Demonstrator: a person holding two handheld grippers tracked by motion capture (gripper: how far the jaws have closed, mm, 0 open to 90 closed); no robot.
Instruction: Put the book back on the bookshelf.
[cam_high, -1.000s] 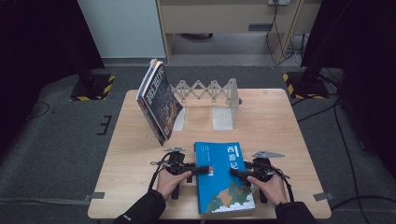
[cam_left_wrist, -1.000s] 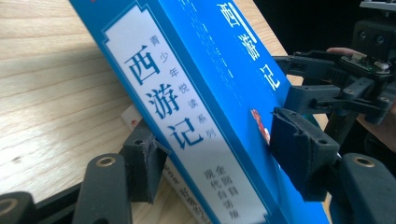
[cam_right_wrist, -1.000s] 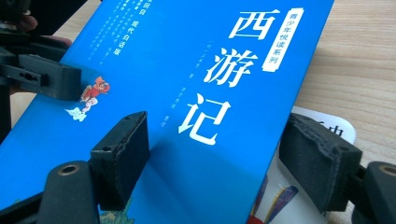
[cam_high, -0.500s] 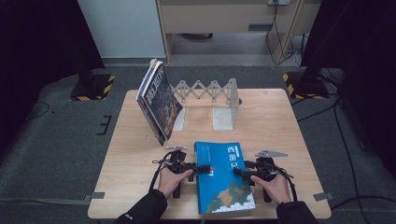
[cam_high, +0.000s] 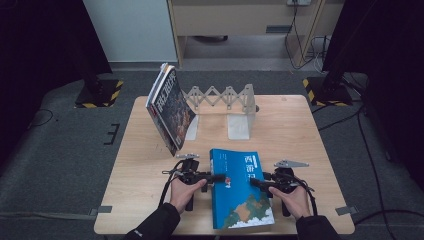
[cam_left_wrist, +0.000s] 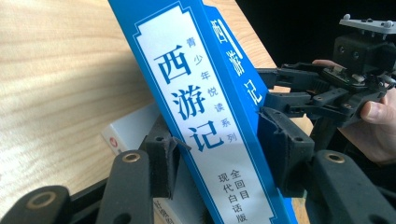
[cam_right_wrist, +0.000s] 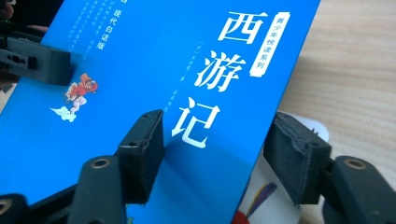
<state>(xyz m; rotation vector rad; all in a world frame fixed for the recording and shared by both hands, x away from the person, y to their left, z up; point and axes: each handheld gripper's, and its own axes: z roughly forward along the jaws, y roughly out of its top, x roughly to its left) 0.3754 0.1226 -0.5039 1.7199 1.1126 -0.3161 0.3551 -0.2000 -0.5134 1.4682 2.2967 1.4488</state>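
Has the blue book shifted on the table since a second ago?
No. The blue book lies at the same spot below the expanding book rack, near the table's front edge.

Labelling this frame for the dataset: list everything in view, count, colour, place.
blue book: 1, blue cover with white title panel, lying at the table's near edge between the two grippers
leaning books: a small stack, exact count unclear, dark cover with white page edges, tilted at the rack's left end
book rack: 1, pale grey, accordion type with upright end plates, at the table's far middle
table: 1, light wood
floor stands: 2, black with yellow-black striped bases, beyond the far corners
left gripper: 1, black, jaws around the blue book's spine edge, just been closing
right gripper: 1, black, jaws astride the book's opposite edge, just been closing
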